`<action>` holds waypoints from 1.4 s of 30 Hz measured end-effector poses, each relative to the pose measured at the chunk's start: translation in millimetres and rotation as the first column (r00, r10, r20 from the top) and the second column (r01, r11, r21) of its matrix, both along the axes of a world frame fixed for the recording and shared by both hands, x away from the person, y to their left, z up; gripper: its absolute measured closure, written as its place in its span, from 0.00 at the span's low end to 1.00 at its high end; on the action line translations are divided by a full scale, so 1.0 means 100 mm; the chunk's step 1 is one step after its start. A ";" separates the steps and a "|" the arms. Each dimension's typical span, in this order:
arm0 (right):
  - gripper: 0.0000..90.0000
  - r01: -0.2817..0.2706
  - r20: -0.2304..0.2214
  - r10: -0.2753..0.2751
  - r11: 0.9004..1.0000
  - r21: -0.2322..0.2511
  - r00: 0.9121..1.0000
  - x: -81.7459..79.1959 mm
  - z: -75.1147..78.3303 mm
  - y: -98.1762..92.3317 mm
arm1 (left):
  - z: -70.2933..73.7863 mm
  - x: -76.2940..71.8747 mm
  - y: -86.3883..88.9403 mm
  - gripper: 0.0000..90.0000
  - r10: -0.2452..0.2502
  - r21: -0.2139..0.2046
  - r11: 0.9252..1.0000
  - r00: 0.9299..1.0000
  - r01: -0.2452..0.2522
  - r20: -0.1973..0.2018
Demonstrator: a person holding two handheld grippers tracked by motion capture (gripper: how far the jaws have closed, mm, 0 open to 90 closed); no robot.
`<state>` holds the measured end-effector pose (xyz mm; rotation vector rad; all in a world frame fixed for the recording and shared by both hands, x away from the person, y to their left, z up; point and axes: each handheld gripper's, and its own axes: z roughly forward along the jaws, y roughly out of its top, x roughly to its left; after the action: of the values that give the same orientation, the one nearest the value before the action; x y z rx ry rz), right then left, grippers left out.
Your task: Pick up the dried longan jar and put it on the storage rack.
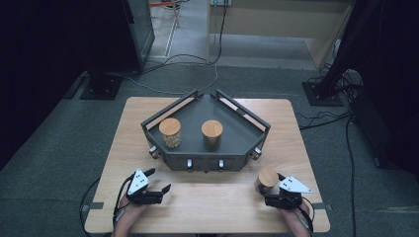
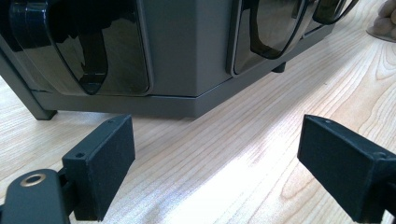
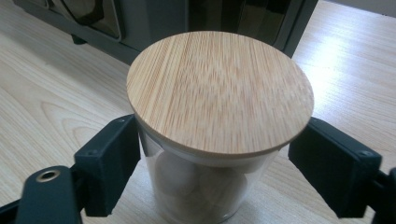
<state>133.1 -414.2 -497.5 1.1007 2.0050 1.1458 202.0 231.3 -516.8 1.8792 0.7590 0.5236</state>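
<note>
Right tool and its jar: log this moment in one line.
right tool: jaws around glass jar, contact unclear | jar: on table, bamboo lid on | left tool: open, empty | rack: two jars

a clear glass jar with a round, flat bamboo lid stands upright on the pale wooden table at the lower right of the high view, just in front of the dark tray's right corner. the lid sits closed and level on it, and pale rounded pieces show through the glass. in the right gripper view it stands in the middle of the frame.
</note>
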 end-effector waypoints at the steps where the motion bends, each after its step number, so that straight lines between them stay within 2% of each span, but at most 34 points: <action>1: 0.23 -0.003 -0.001 0.003 1.000 -0.001 1.000 0.01 0.00 0.00 | 0.00 0.00 0.00 0.12 0.000 0.000 1.000 1.000 0.000 0.000; 6: 0.27 -0.010 -0.008 0.010 1.000 -0.002 1.000 0.02 0.01 0.03 | 0.00 0.00 0.00 0.12 0.000 0.000 1.000 1.000 0.000 0.000; 11: 0.28 -0.012 -0.017 0.012 0.999 0.053 1.000 0.04 -0.01 -0.04 | 0.00 0.00 0.00 0.12 0.000 0.000 1.000 1.000 0.000 0.000; 24: 0.28 -0.021 -0.013 0.021 0.998 0.052 1.000 0.04 0.01 -0.01 | 0.00 0.00 0.00 0.12 0.001 0.000 1.000 1.000 -0.001 -0.001; 28: 0.28 -0.033 -0.014 0.033 0.998 0.045 0.999 0.05 0.05 0.02 | 0.00 0.00 0.00 0.12 0.002 -0.002 1.000 1.000 -0.002 -0.001; 33: 0.28 -0.028 -0.027 0.030 0.997 0.066 0.999 0.08 0.15 0.07 | 0.00 0.00 0.00 0.12 0.001 -0.002 1.000 1.000 -0.001 -0.001; 42: 0.28 -0.037 -0.029 0.039 0.997 0.066 0.999 0.12 0.28 0.15 | 0.00 0.00 0.00 0.12 0.002 -0.003 1.000 1.000 -0.002 -0.001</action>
<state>145.1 -399.5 -469.9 1.1232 2.0320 1.2293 202.0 231.6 -517.0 1.8764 0.7619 0.5220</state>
